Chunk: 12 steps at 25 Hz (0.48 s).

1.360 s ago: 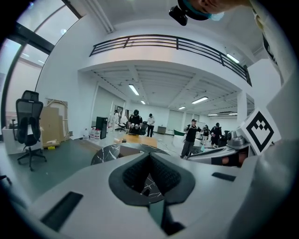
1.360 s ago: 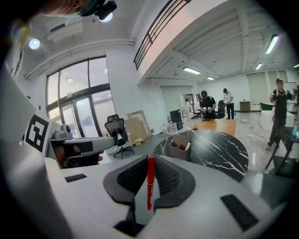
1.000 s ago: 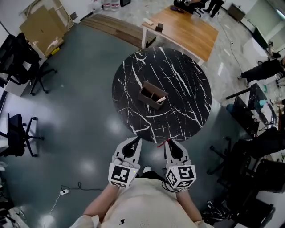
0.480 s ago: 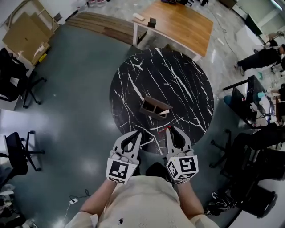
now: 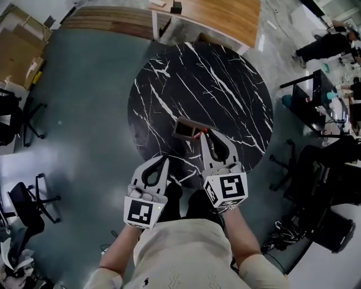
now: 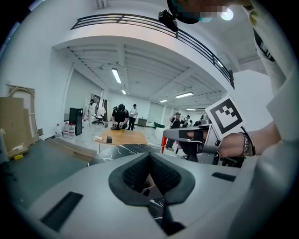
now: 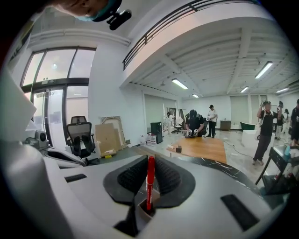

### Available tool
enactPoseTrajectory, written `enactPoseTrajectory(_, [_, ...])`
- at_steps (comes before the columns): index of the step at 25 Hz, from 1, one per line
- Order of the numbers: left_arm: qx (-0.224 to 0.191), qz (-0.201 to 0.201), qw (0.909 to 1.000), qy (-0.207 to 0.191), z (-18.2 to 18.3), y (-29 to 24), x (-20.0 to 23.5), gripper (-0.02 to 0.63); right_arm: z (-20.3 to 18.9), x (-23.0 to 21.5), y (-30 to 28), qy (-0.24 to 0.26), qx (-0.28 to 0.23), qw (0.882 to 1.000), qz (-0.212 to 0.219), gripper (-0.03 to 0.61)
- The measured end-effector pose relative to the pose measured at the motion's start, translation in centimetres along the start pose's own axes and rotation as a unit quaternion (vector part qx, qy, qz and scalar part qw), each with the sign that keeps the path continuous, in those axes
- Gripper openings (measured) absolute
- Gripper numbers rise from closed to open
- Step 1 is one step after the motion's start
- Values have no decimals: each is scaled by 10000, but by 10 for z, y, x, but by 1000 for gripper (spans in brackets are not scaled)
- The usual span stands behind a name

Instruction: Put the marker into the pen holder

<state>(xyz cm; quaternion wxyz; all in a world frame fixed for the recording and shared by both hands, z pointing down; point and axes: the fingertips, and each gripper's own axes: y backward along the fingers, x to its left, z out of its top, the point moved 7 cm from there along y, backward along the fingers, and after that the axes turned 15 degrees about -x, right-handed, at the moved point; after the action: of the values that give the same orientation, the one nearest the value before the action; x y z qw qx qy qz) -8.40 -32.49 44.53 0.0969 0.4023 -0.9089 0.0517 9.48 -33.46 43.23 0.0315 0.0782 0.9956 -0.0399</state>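
A brown wooden pen holder [image 5: 184,128] stands on the round black marble table [image 5: 225,90], near its front edge. My right gripper [image 5: 204,134] is shut on a red marker [image 7: 150,179], which it holds upright. The marker's lower end sits inside a compartment of the pen holder [image 7: 140,211], directly below the jaws. In the head view the marker [image 5: 202,133] shows only as a small red spot at the jaw tips. My left gripper [image 5: 163,161] hovers lower left of the holder, over the table's front edge, shut with nothing in it.
A light wooden table [image 5: 220,17] stands beyond the marble one. Office chairs [image 5: 14,121] and cardboard [image 5: 17,39] are at the left, a desk with people [image 5: 324,45] at the right. Grey floor surrounds the round table.
Both grippers have moved forward over the table's front edge. The right one has carried the marker up to the pen holder, and its tip now sits in a compartment.
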Motion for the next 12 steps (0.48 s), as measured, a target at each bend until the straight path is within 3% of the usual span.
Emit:
enactPoseTrajectory(5, [60,400,9989,222,-2,-2,24,8,-18,-2,-23,41,71,9998,-156,57])
enactPoseTrajectory(9, [371,373,9986,68,-16,1,42,8,-36,-1,-39,146,257,9995,-85,57])
enactPoseTrajectory(12, [269,550,9979,221,-19,-6,47,8,-51,-4,-45,116,487,9987,-88,57])
